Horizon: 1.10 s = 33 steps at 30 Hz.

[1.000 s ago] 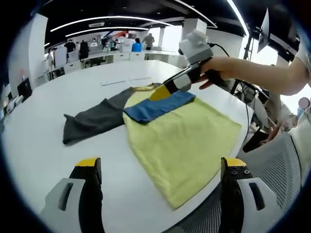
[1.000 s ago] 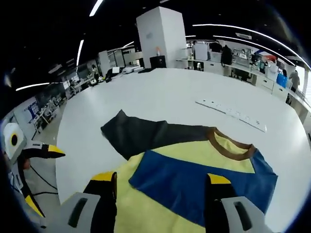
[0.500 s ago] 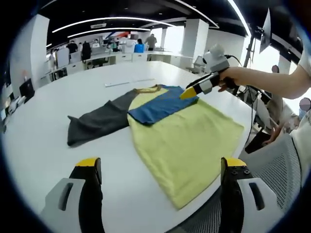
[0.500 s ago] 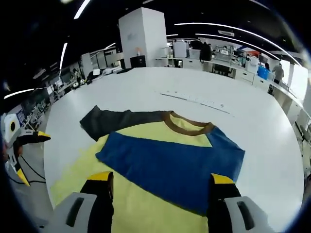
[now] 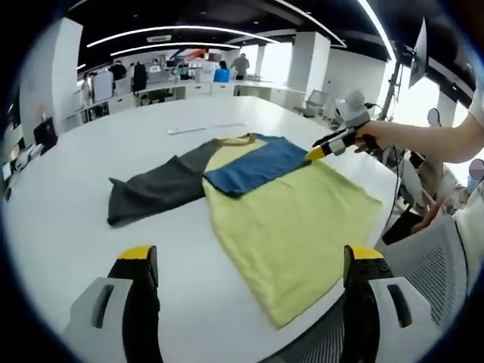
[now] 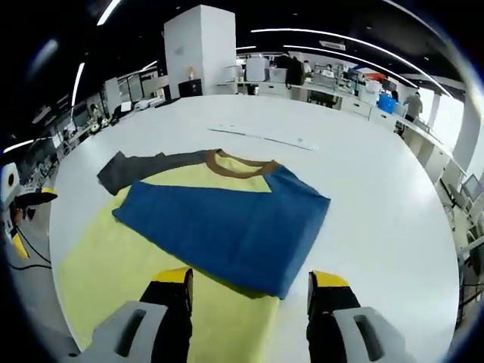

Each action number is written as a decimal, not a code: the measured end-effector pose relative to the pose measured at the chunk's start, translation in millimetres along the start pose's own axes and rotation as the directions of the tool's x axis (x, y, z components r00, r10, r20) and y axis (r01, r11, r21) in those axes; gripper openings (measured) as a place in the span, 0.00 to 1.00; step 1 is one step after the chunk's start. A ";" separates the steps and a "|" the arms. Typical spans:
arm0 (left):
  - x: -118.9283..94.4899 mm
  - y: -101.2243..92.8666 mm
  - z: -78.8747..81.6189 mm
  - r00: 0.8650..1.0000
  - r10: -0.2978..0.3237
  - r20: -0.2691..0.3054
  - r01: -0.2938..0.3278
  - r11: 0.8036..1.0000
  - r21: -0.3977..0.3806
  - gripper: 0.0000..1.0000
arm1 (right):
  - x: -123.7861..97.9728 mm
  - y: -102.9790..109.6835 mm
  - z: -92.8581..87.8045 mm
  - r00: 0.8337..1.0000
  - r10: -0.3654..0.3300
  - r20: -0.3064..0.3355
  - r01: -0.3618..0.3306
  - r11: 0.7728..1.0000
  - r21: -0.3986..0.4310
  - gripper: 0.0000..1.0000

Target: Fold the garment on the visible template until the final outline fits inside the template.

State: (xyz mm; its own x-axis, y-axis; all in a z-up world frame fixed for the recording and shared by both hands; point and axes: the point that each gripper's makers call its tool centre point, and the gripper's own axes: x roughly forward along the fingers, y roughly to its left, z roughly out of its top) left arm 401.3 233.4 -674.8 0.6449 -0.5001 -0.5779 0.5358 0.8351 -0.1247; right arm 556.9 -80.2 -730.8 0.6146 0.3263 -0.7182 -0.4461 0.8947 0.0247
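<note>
A yellow T-shirt lies flat on the white round table. Its blue sleeve is folded across the chest, below the brown collar. The grey sleeve stretches out to the left. My left gripper hangs open near the table's front edge, short of the shirt's hem. A hand holds my right gripper just off the shirt's right side. In the right gripper view that gripper is open above the blue sleeve and the yellow body, with the grey sleeve beyond.
A long pale strip lies on the table behind the shirt, also seen as the strip. A grey mesh chair stands at the table's near right edge. Desks and people fill the far room.
My right gripper has drawn back from over the blue sleeve to the shirt's right side. The sleeve stays folded on the chest. The left gripper has barely moved.
</note>
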 end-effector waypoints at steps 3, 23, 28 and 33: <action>-0.7 1.9 -0.6 1.000 0.006 -0.002 -0.006 1.000 0.003 0.99 | 0.1 -8.6 -8.8 1.000 -0.014 -0.013 0.015 1.000 0.012 0.45; -3.9 25.3 -7.5 0.998 0.058 -0.006 -0.058 0.998 -0.037 0.90 | 11.7 -18.3 -21.8 0.999 -0.035 -0.012 0.035 0.999 0.034 0.05; -3.4 24.3 -8.6 0.999 0.053 -0.011 -0.054 0.998 -0.033 0.89 | 12.3 -16.4 -23.9 0.999 -0.038 -0.022 0.039 0.999 0.033 0.01; -2.6 24.3 -8.1 0.999 0.052 -0.012 -0.052 0.998 -0.032 0.88 | 11.7 -16.4 -24.6 0.998 -0.051 -0.030 0.050 0.998 -0.041 0.00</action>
State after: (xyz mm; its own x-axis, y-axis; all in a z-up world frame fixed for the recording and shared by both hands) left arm 408.2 256.8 -682.9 0.6652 -0.4533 -0.5934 0.4836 0.8670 -0.1203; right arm 555.4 -98.6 -756.6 0.6165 0.2709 -0.7393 -0.4414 0.8964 -0.0396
